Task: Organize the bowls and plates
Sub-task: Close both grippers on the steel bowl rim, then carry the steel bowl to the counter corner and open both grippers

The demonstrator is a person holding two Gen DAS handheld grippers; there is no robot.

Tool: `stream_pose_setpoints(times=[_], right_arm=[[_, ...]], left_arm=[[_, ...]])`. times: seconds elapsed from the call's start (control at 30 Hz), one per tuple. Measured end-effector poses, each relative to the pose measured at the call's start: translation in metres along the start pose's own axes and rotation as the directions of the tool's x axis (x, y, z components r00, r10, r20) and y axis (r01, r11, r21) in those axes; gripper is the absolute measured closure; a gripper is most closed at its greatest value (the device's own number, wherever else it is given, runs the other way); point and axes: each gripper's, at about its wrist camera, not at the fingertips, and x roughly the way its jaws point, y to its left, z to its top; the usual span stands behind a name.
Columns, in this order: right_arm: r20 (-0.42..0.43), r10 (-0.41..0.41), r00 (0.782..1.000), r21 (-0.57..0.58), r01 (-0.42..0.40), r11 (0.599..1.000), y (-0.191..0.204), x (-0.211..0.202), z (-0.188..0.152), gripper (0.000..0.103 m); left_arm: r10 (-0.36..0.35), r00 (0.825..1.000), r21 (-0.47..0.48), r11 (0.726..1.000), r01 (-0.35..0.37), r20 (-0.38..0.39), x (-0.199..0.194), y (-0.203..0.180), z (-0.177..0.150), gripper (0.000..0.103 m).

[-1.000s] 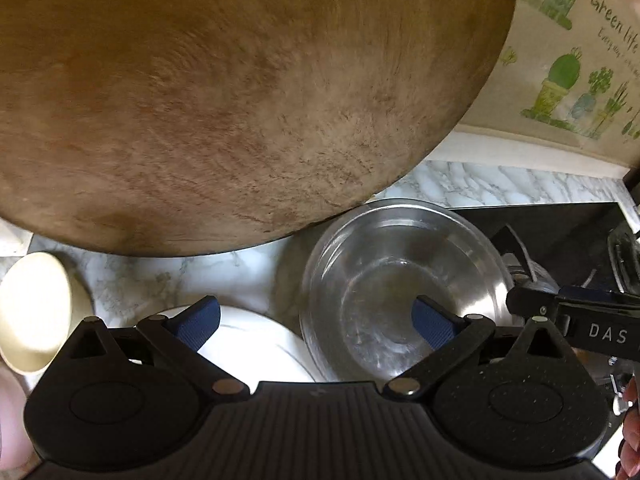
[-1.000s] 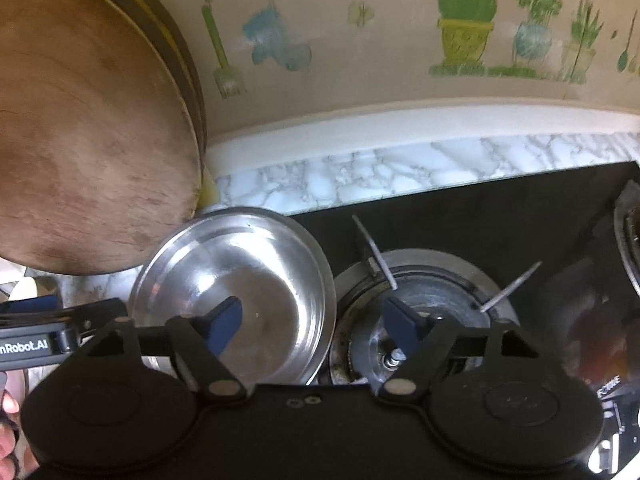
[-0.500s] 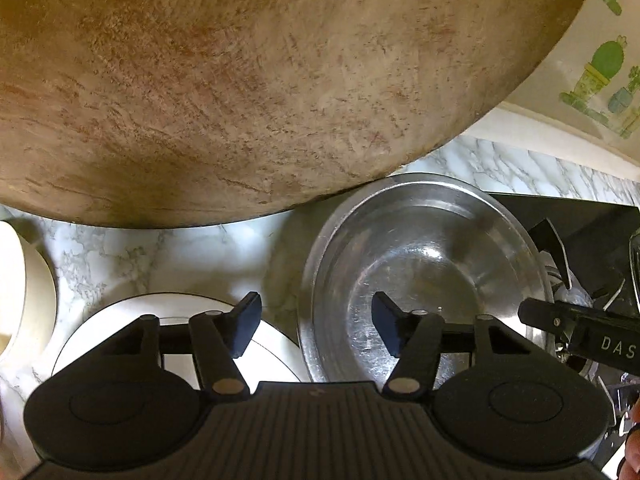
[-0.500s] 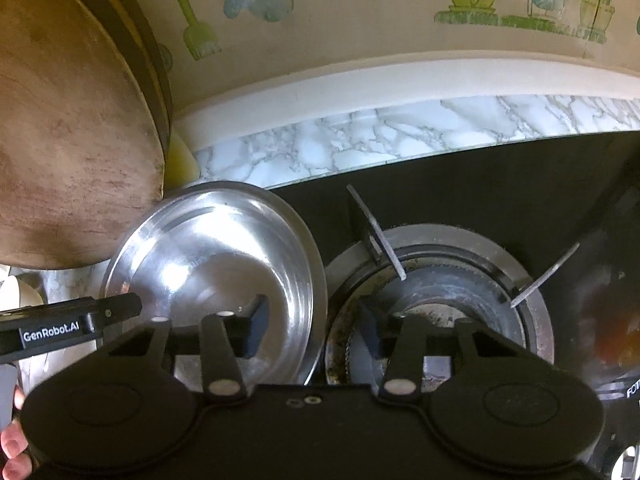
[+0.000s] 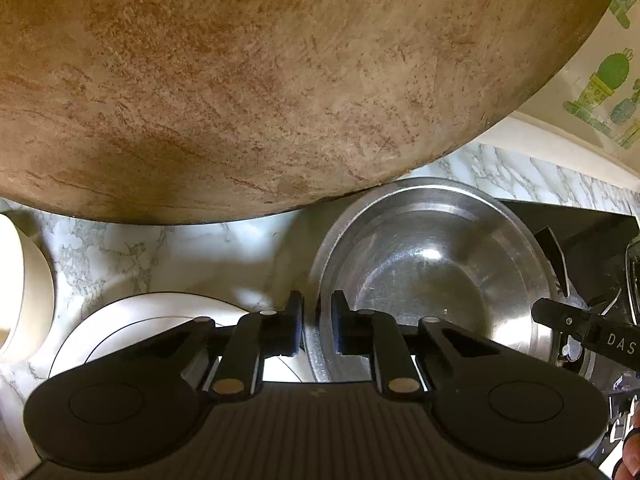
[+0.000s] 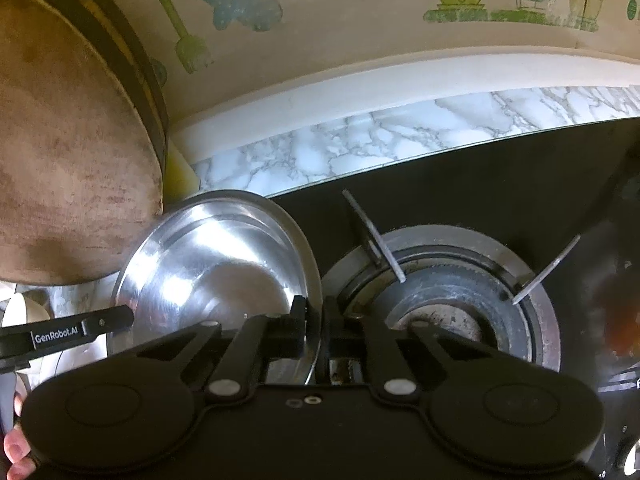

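A shiny steel bowl [image 5: 432, 264] sits on the marble counter beside the stove; it also shows in the right wrist view [image 6: 216, 264]. My left gripper [image 5: 317, 328] is shut on the bowl's left rim. My right gripper [image 6: 316, 330] is shut on the bowl's right rim. A white plate [image 5: 152, 320] lies left of the bowl, under my left gripper. A cream bowl [image 5: 24, 292] stands at the far left.
A large round wooden board [image 5: 280, 80] leans against the wall behind the bowl, seen too in the right wrist view [image 6: 68, 168]. A gas burner [image 6: 444, 300] with metal prongs sits right of the bowl on the black stove top [image 6: 500, 184].
Both grippers moved forward and closed from wide open onto opposite rims of the steel bowl.
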Motion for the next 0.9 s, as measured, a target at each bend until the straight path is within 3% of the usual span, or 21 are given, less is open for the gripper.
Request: stream_pose_setpoints(times=[0.5,0.9], right_arm=[[0.067,0.052,0.996,0.054,-0.056,0.997,-0.008,-0.033,-0.002,0.094],[0.114,0.116,0.987,0.031,-0.120,0.992,0.021,-0.087,-0.036,0.094]], left_arm=[[-0.048,0.997,-0.022,0.999,0.049,0.067,-0.043,0.000,-0.006,0.089],[-0.056,0.992,-0.030,0.998,0.059,0.113,-0.113,0.029,-0.043,0.089]])
